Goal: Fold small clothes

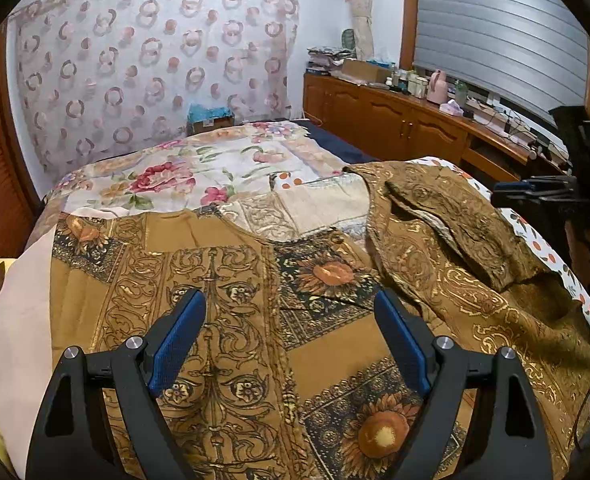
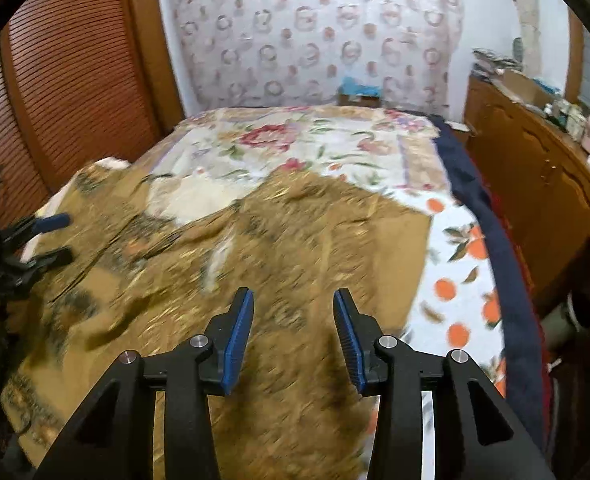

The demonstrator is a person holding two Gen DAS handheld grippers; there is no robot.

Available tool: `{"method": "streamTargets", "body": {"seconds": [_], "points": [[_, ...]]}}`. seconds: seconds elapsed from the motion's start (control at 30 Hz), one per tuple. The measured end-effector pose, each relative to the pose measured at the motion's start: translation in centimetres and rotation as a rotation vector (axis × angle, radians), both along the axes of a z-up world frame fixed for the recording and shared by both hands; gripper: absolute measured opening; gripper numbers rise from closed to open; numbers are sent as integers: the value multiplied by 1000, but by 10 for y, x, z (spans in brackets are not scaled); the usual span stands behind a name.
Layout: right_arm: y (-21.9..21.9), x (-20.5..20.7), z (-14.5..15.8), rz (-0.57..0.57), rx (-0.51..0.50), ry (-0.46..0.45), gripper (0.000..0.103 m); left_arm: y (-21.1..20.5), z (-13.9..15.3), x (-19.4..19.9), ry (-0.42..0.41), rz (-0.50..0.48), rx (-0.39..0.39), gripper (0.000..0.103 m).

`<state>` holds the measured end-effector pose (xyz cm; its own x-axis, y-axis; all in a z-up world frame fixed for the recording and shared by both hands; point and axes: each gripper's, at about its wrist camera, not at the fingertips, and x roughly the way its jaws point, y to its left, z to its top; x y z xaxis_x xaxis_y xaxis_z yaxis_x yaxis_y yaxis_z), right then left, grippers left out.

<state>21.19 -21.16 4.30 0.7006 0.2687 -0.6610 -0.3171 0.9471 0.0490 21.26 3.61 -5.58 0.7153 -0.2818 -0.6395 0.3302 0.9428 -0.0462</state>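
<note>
A brown garment with gold scrollwork and sunflower patches (image 1: 231,280) lies spread on the bed. Its right part is folded over into a rumpled flap (image 1: 455,232). My left gripper (image 1: 291,308) is open and empty, hovering just above the garment's middle. My right gripper (image 2: 293,308) is open and empty above the garment's right half (image 2: 295,240), which is motion-blurred. The right gripper shows at the right edge of the left wrist view (image 1: 535,192). The left gripper shows at the left edge of the right wrist view (image 2: 51,236).
The bed carries a floral cover (image 1: 199,168) and an orange-print sheet (image 2: 459,272) with a dark blue edge (image 2: 491,224). A wooden cabinet with clutter on top (image 1: 407,120) runs along the right. A slatted wooden door (image 2: 67,92) stands left. A patterned curtain (image 1: 155,60) hangs behind.
</note>
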Motion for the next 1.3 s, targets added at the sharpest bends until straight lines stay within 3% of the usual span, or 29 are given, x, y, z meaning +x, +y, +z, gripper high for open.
{"method": "streamTargets", "body": {"seconds": [0.13,0.2,0.43,0.83,1.13,1.3], "points": [[4,36,-10,-65,-65,-10,44,5,-3,5,3,32,1,87],[15,54,-16,-92,-72,-8,58,7,-4,7,-2,54,6,87],[23,114,-42,-156,-91,50,59,19,-5,15,9,92,-30,87],[21,114,-47,-156,-88,39,62,68,13,30,42,237,-17,87],[19,105,-40,-154,-94,38,62,104,18,49,90,257,-8,87],[20,106,-41,-154,-94,37,62,115,16,66,126,239,-3,67]]}}
